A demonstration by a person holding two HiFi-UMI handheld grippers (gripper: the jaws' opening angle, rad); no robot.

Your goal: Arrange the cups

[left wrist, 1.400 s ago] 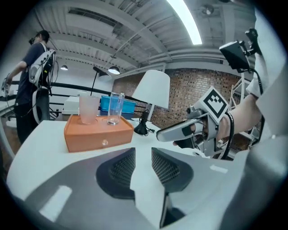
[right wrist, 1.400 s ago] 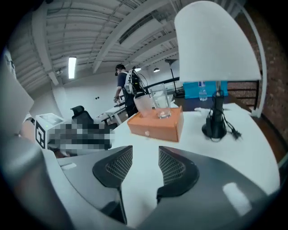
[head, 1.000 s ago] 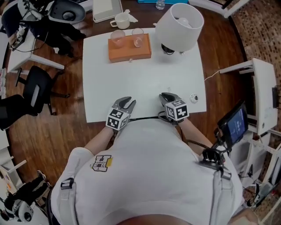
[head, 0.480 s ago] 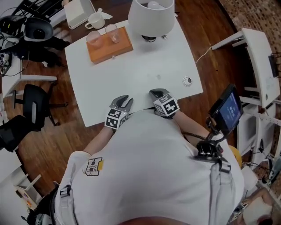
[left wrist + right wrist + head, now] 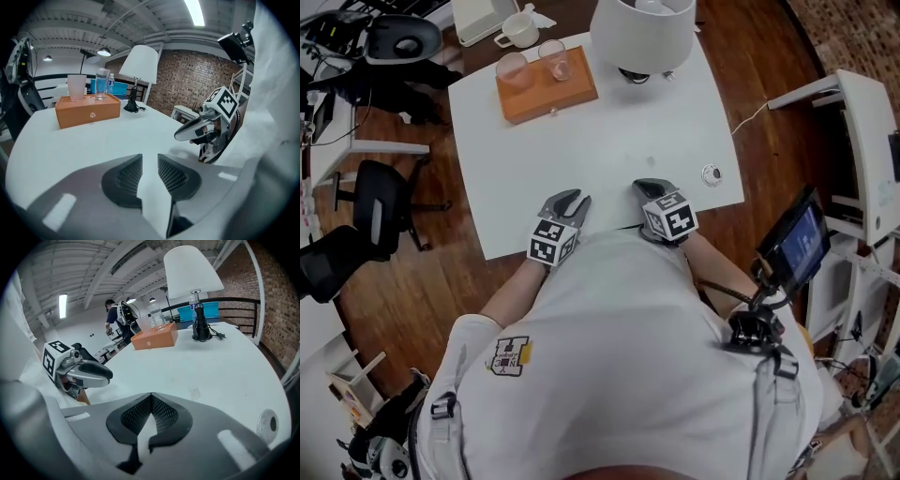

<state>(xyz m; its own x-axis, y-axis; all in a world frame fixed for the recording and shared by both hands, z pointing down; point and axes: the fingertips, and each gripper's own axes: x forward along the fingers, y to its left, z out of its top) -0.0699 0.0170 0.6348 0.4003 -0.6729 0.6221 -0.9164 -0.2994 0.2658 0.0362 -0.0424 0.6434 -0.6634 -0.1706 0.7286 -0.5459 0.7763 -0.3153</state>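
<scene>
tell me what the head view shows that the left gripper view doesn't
Only the head view: the small round disc near the right edge of the table, and the white mug past its far edge. Only the left gripper view: the brick wall and ceiling lights. Both: the orange box carrying two clear cups, the lamp, the shut right tongs.

A loft-style lab or workshop: brick wall (image 5: 187,79), exposed ceiling beams (image 5: 108,268) with a strip light (image 5: 194,11), wooden floor (image 5: 422,281), office chair (image 5: 380,202), a monitor (image 5: 792,248) on a stand, black equipment (image 5: 398,42) beside the white worktop (image 5: 609,131)
</scene>
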